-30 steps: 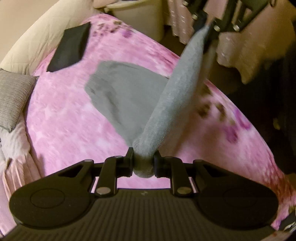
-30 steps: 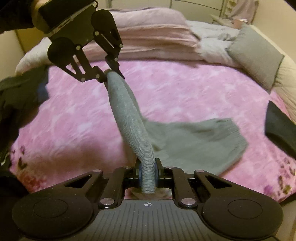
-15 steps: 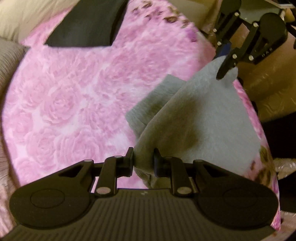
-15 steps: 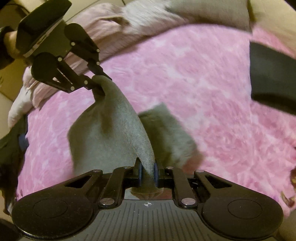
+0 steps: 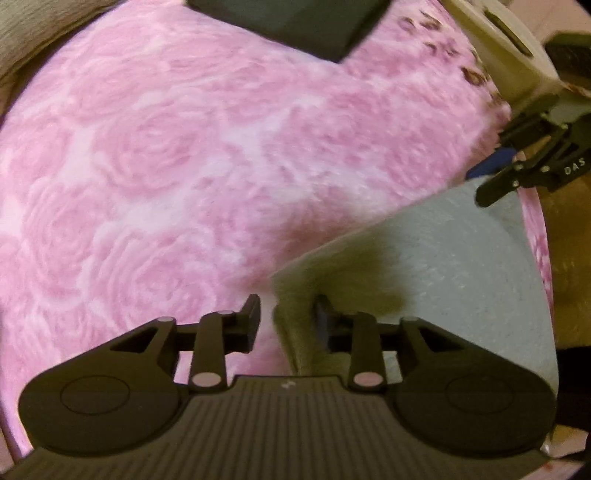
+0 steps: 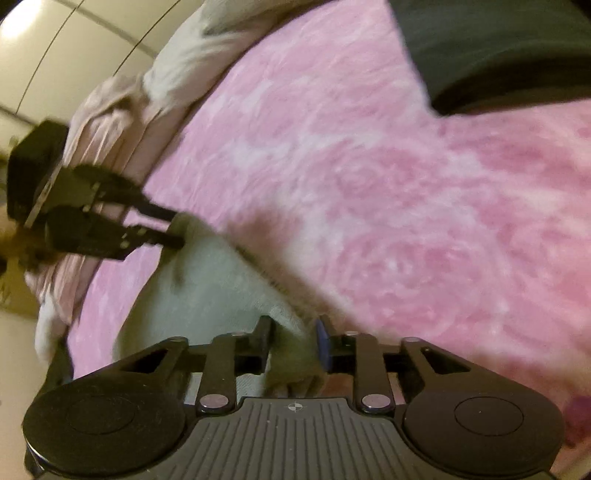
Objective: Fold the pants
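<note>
The grey pants (image 5: 443,266) lie folded over on the pink rose blanket (image 5: 184,166). In the left wrist view my left gripper (image 5: 287,319) hangs low over one corner of the folded edge. Its jaws are opening, and the cloth stands loose between them with a gap at the left finger. My right gripper (image 6: 294,336) is at the other corner of the pants (image 6: 207,288), its jaws also opening around the slack cloth. Each gripper shows in the other's view: the left gripper (image 6: 177,229) and the right gripper (image 5: 484,184) both sit at the pants' edge.
A folded black garment (image 5: 295,22) lies farther along the blanket (image 6: 406,221) and shows again as the dark garment (image 6: 498,48). A white bin (image 5: 509,48) stands beyond the bed's edge. Crumpled pale bedding (image 6: 122,122) is piled at the head end.
Both grippers came down to the bed, carrying the lifted pants edge over the lower part. Their jaws, shut on the cloth before, have parted.
</note>
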`<state>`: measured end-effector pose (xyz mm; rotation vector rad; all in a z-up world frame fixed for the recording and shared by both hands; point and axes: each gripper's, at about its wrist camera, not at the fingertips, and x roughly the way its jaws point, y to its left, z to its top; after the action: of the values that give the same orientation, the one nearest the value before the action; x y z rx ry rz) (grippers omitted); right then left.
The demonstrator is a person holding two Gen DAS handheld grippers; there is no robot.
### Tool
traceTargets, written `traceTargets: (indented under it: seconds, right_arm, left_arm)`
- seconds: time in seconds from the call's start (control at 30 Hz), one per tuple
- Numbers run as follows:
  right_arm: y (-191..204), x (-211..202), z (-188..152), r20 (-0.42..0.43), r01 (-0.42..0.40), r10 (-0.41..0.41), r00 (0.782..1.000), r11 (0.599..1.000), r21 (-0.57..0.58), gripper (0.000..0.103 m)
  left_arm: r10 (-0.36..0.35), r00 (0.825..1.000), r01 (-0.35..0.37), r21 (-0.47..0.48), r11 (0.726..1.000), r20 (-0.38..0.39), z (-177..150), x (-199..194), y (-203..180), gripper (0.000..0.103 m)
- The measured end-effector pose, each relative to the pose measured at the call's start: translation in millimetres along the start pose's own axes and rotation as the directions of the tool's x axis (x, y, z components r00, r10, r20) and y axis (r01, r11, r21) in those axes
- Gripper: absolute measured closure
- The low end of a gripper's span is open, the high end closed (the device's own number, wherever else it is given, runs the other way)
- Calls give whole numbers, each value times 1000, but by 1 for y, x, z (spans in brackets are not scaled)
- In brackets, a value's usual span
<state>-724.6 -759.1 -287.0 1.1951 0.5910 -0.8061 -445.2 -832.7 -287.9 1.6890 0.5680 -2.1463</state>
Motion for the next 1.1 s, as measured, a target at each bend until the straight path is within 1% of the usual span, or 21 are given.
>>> traceTargets:
  seconds: [0.07,0.13,0.17,0.2,0.23,0.27,0.3,0.33,0.4,0.5,0.57,0.63,0.7,0.83,0.87,0.9,0.97,1.03,1.1]
  right_arm:
    - [7,-17,-4,53,40,-40,998,999,-5,78]
    - [18,-37,-11,125,92,-89,988,995,-23,78]
    - [27,-49,-16,170,100,-91,981,994,-42,78]
    - [34,-54,-19,194,87,-74,978,995,-56,78]
    - [41,-56,-22,208,55,-39,977,996,-69,78]
    - [48,-55,-25,203,12,6,979,996,-84,78]
    - [53,-48,-26,181,-14,32,983,995,-102,78]
    - [56,-39,-26,154,-21,38,987,993,-114,78]
    - [52,-14,-22,113,-1,13,993,994,-106,78]
    - [30,16,-13,75,28,-25,997,999,-45,79]
    - [20,24,-8,73,34,-29,997,998,-59,81]
    - [14,28,-4,69,31,-26,997,996,-84,82]
    - [7,31,0,59,22,-18,998,997,-71,82]
    - [14,25,5,31,30,-28,999,995,-96,81]
    - [18,19,6,36,28,-25,999,994,-104,80]
    - [21,12,7,56,29,-23,998,994,-104,79]
    - [27,-9,4,109,43,-32,994,994,-101,69]
    - [32,-29,-5,140,73,-59,988,993,-97,64]
    - [40,-47,-19,148,105,-88,985,988,-111,62]
  left_arm:
    - [15,1000,-15,-22,1000,15,-7,-14,2,73]
    - [68,997,-67,-17,998,23,-13,-29,-1,77]
    - [78,996,-77,-13,997,39,-15,-37,-5,77]
    - [75,996,-74,-17,997,54,-17,-43,-8,77]
    - [64,995,-62,-27,998,72,-19,-49,-13,77]
    - [43,995,-40,-43,998,87,-19,-50,-18,77]
    - [19,995,-13,-59,998,95,-18,-48,-22,77]
    - [-1,995,7,-67,998,99,-17,-42,-27,77]
    - [-17,996,23,-68,997,86,-12,-20,-34,77]
    - [-19,998,25,-98,995,64,-5,15,-30,75]
    - [-18,998,25,-125,992,64,-2,28,-21,72]
    - [-18,998,26,-150,988,60,4,37,-15,70]
    - [-6,998,14,-138,990,55,10,42,-17,70]
    - [15,999,-8,-160,987,48,11,33,-21,70]
    - [24,998,-14,-173,985,54,9,27,-22,72]
    - [32,998,-21,-185,982,60,5,19,-24,74]
    - [62,995,-44,-212,976,79,-6,1,-29,74]
    - [80,992,-52,-254,966,98,-24,-19,-35,74]
    - [105,988,-67,-298,952,113,-42,-36,-43,74]
